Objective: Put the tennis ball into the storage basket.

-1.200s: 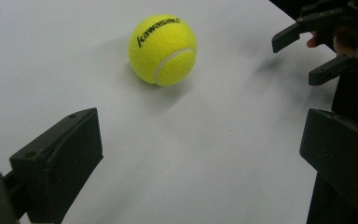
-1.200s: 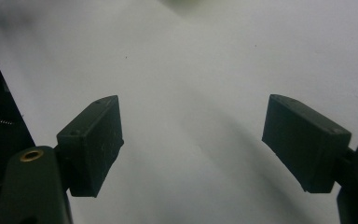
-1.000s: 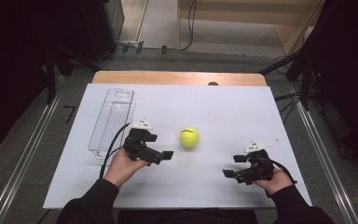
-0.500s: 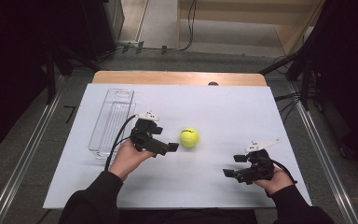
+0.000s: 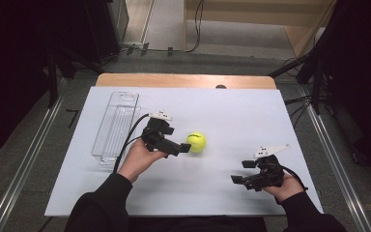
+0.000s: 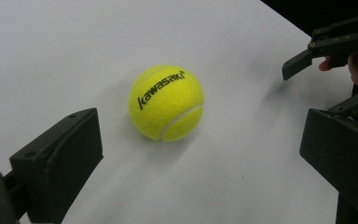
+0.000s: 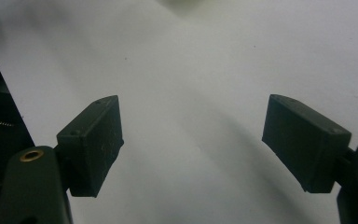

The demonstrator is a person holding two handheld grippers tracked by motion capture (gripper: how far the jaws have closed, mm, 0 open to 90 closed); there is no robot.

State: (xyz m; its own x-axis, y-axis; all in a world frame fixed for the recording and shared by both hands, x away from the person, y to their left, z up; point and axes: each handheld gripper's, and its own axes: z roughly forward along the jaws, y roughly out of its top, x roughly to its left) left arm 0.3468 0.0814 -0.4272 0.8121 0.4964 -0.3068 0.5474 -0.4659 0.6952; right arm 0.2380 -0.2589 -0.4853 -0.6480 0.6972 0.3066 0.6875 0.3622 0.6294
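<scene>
My right gripper [image 5: 245,172] sits nearest, jaws spread, holding nothing. My left gripper [image 5: 186,148], jaws wide apart, faces one tennis ball [image 5: 196,142] on the white table [image 5: 232,116], not touching. One clear tray [image 5: 117,123] lies farther left.

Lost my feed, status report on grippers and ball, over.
Left hand-held gripper open, just short of the tennis ball. Right hand-held gripper open, off to the side. Nothing between.

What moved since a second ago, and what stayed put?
The left gripper slid rightward across the white table up to the yellow tennis ball, jaws open, not yet gripping it. The ball, the clear plastic tray and the open right gripper stayed where they were.
</scene>
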